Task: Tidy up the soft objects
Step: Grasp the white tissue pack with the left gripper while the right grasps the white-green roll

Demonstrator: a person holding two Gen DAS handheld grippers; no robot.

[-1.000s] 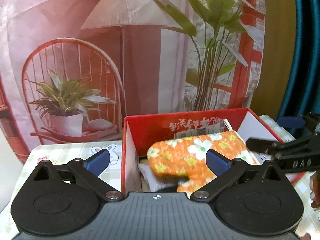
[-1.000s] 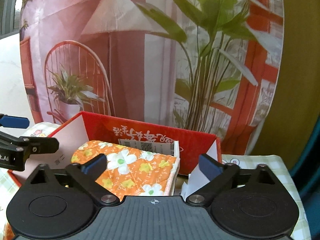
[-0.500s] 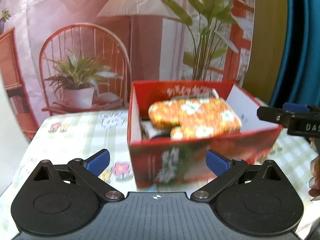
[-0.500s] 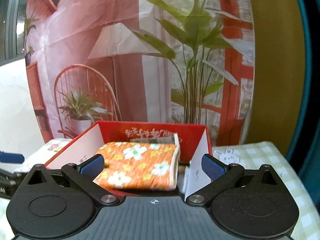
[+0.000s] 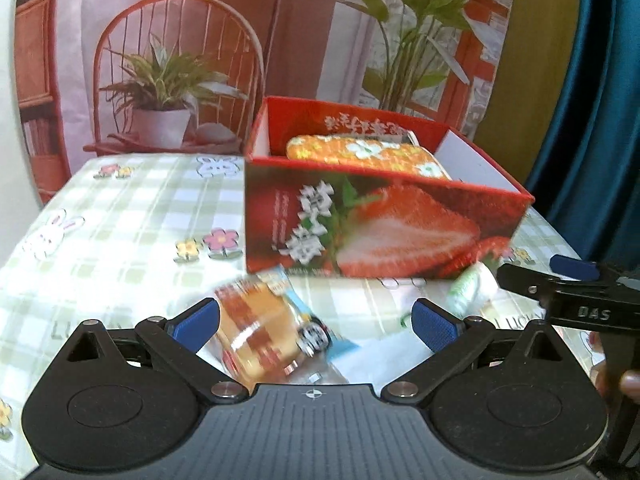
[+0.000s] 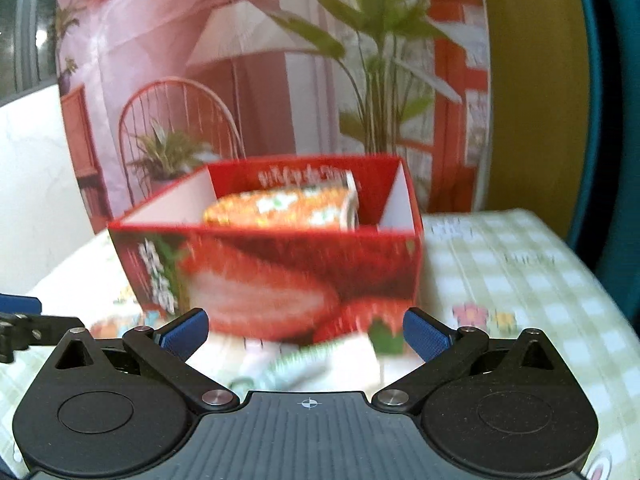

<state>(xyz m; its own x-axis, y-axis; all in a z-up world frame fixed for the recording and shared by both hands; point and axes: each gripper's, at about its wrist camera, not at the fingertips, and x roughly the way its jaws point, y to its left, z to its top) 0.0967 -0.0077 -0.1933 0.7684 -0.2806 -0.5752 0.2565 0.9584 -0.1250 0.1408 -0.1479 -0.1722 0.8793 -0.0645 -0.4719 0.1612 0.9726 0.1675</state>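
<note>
Left wrist view: my left hand-held gripper [image 5: 316, 322] gapes wide and empty above a wrapped snack cake [image 5: 260, 336] on the tabletop [image 5: 120, 216]. My right hand-held gripper [image 6: 306, 330] is spread too, holding nothing, over a green-white packet [image 6: 304, 364]. The orange floral cloth [image 5: 368, 156] lies inside the strawberry box [image 5: 380, 232].

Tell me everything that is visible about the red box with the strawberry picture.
The red box is an open-topped cardboard carton, red outside with white inner walls. Its near side shows a large sliced strawberry and white characters; more white characters run upside down on the inside of the far wall. It stands upright on the checked tablecloth. Inside lies an orange flowered cloth item, reaching about rim height. A wrapped snack and a green-and-white packet lie on the cloth just before it. Neither gripper touches it.
</note>
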